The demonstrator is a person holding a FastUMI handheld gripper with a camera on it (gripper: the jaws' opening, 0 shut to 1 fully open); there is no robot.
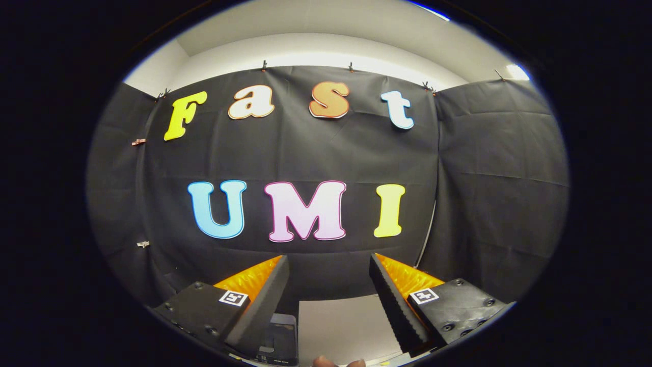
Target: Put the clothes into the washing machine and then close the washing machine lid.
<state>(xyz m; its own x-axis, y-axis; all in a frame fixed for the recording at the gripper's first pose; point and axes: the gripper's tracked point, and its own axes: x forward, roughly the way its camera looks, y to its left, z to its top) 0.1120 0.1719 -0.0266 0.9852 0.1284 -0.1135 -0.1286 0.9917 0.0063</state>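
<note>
Black cloth wall, pinned up by small clips along its top edge, stands beyond the gripper, under a pale ceiling. Left to right: the gripper's left finger partly covers a dark, flat rectangular object; what that object is cannot be made out. Between the two fingers a strip of pale, bare surface shows, and at its near end sit two rounded fingertips of a person's hand, mostly cut off. The right finger has a ridged inner face. The jaws stand wide apart with nothing between them. Neither clothes nor washing machine can be made out here.
</note>
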